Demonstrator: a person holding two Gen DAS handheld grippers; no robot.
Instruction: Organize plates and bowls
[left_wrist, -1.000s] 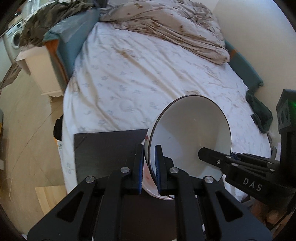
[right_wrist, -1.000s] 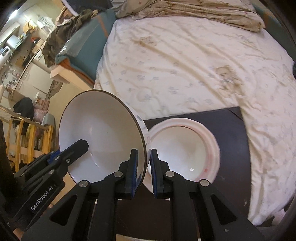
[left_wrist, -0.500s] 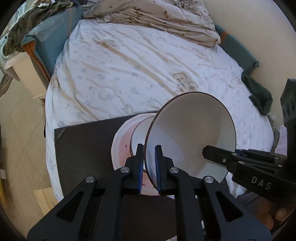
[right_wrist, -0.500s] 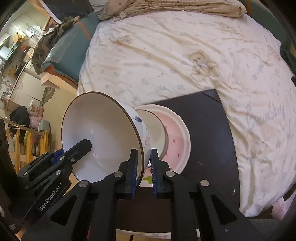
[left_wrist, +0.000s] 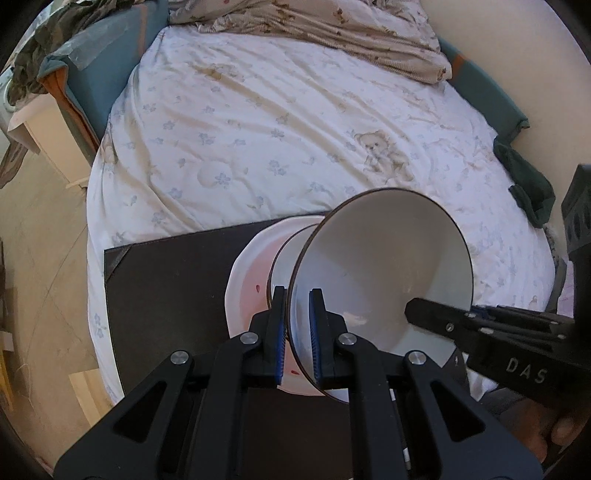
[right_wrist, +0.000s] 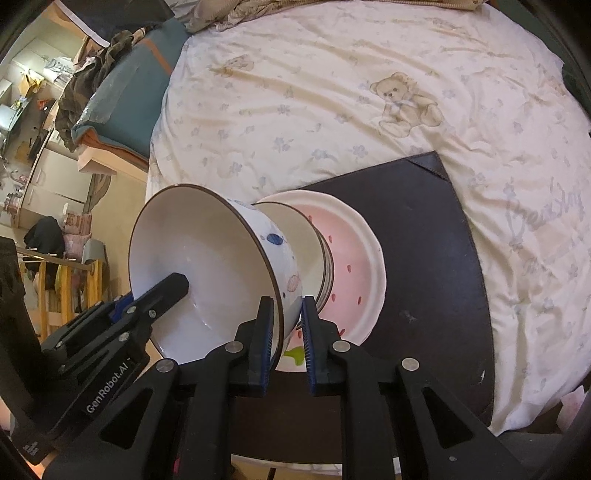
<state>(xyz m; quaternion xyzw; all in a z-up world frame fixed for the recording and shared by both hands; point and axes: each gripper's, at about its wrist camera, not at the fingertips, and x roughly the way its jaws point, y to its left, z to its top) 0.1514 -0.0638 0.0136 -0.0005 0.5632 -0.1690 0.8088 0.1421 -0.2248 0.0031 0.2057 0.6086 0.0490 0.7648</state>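
Here, in the left wrist view, the left gripper (left_wrist: 297, 336) has its fingers clamped on the near rim of the big bowl (left_wrist: 380, 280), tilted directly above the smaller bowl (left_wrist: 286, 254) on the pink plate (left_wrist: 245, 280). In the right wrist view, the right gripper (right_wrist: 287, 338) pinches the opposite rim, the bowl's foot pointing into the smaller bowl on the dark worktop (right_wrist: 424, 236).

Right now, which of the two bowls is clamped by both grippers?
The large white bowl with blue and pink spots, pinched at opposite rims by both grippers. The smaller cream bowl sits free on the pink plate.

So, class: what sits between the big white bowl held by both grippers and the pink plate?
A smaller bowl sits on the pink plate, under the big white bowl; the right wrist view shows it best.
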